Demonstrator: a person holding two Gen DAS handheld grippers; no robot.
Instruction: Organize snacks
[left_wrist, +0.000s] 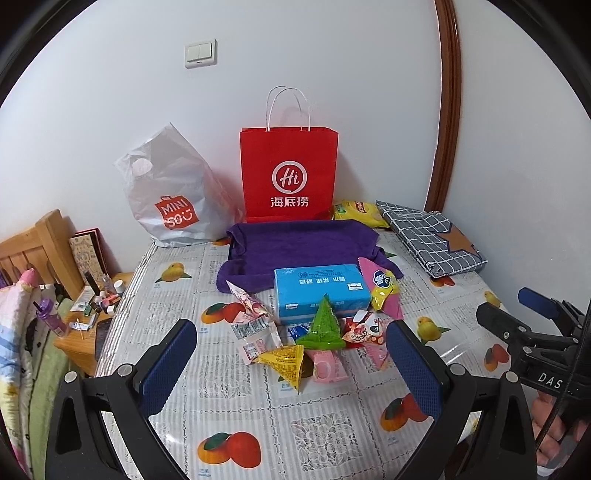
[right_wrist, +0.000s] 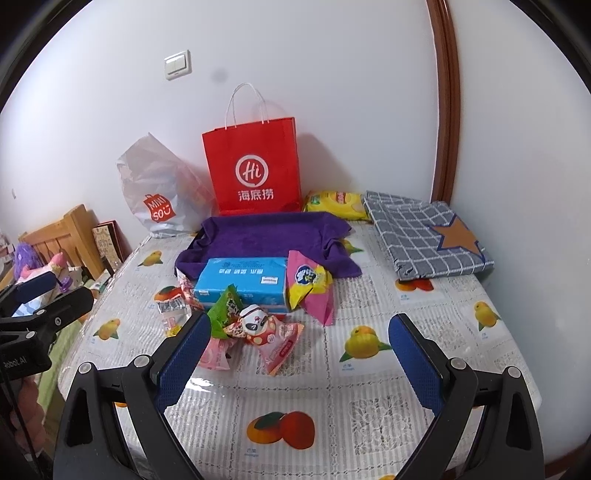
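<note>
Surface (left_wrist: 236, 406): covered in a fruit-print cloth; it carries everything below.
Landmark: blue tissue box (left_wrist: 321, 291), lying flat near the middle, long axis left to right.
Red paper bag (left_wrist: 289, 173): upright against the wall, well behind the tissue box, handles up.
White plastic bag (left_wrist: 173, 199): behind and left of the tissue box, just beside the red bag.
Purple cloth (left_wrist: 303, 247): spread flat directly behind the tissue box.
Checked folded cloth (right_wrist: 424, 232): behind and right of the tissue box.
Yellow chip bag (right_wrist: 338, 203): behind the tissue box, to the right of the red bag.
Snack packets (left_wrist: 306, 343): loose pile in front of the tissue box.
Green packet (left_wrist: 323, 326): in the pile, tip pointing up.
Pink packet (right_wrist: 310, 288): leaning on the box's right end, long axis running front to back.
Left hand-held gripper (left_wrist: 291, 354): fingers spread wide, empty, in front of the pile.
Right hand-held gripper (right_wrist: 299, 347): fingers spread wide, empty, in front and right of the pile.
</note>
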